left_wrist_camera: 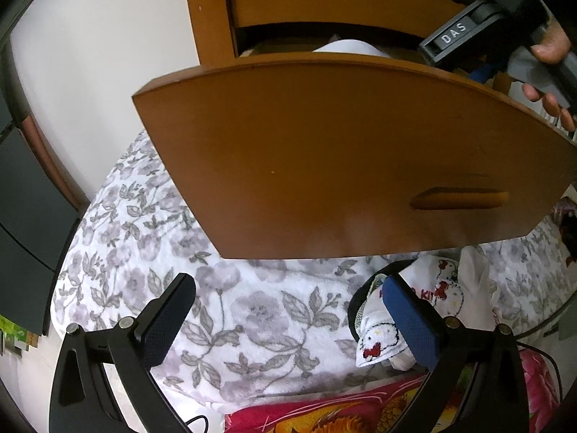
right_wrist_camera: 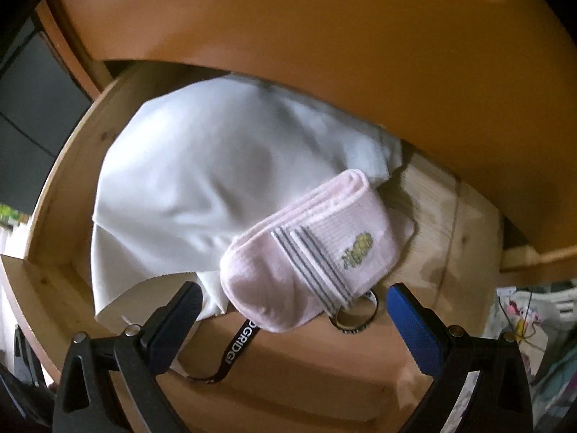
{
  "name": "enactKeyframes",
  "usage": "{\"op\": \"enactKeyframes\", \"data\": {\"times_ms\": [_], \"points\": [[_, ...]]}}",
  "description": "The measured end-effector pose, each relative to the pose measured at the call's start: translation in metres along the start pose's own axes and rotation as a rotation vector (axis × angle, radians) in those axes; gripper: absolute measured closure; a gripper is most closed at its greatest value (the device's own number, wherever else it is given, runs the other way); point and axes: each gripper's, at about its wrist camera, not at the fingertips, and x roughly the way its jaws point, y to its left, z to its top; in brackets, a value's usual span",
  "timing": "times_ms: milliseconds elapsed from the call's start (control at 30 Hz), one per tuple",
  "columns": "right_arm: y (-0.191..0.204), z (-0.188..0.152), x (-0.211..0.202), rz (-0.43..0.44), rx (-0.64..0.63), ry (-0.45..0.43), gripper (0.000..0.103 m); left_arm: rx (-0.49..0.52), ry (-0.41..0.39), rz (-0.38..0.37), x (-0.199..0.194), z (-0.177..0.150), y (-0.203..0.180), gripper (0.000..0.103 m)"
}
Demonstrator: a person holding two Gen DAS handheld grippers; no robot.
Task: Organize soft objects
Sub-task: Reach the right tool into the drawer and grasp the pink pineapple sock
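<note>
Sock (right_wrist_camera: pixel 306 249) in drawer (right_wrist_camera: pixel 465 223), right view only

I see both feeds with heavy fisheye bending and black corners; right view dim, motion-blurred, shadowed inside the drawer (right_wrist_camera: pixel 468 216); left view brighter, sharper.

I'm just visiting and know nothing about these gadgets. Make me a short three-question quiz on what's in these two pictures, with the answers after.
1. True or false: the right tool is clamped on the pink sock.
2. What does the pink sock partly lie on inside the open drawer? A) white folded cloth B) a book C) a shoe
3. Fill in: the left tool hovers open over a ____-patterned blanket.

Key:
1. False; its fingers stand apart, with the sock just beyond them.
2. A, the white folded cloth.
3. Floral; a cartoon-cat cloth lies beside its right finger.
</note>
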Motion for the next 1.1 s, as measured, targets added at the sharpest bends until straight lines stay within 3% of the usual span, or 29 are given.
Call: {"op": "enactKeyframes", "data": {"times_ms": [200, 467, 633, 1100], "points": [[0.001, 0.012, 0.017, 0.027, -0.028, 0.047, 0.0, 0.0, 0.009, 0.002, 0.003, 0.001, 0.0, 0.0], [0.001, 0.023, 0.036, -0.006, -0.028, 0.087, 0.0, 0.004, 0.028, -0.004, 0.006, 0.001, 0.0, 0.0], [-0.004, 0.032, 0.044, 0.001, -0.006, 0.081, 0.002, -0.002, 0.04, -0.012, 0.009, 0.001, 0.002, 0.0], [-0.047, 0.017, 0.03, 0.022, 0.081, 0.034, 0.043, 0.004, 0.05, -0.011, 0.012, 0.001, 0.0, 0.0]]}}
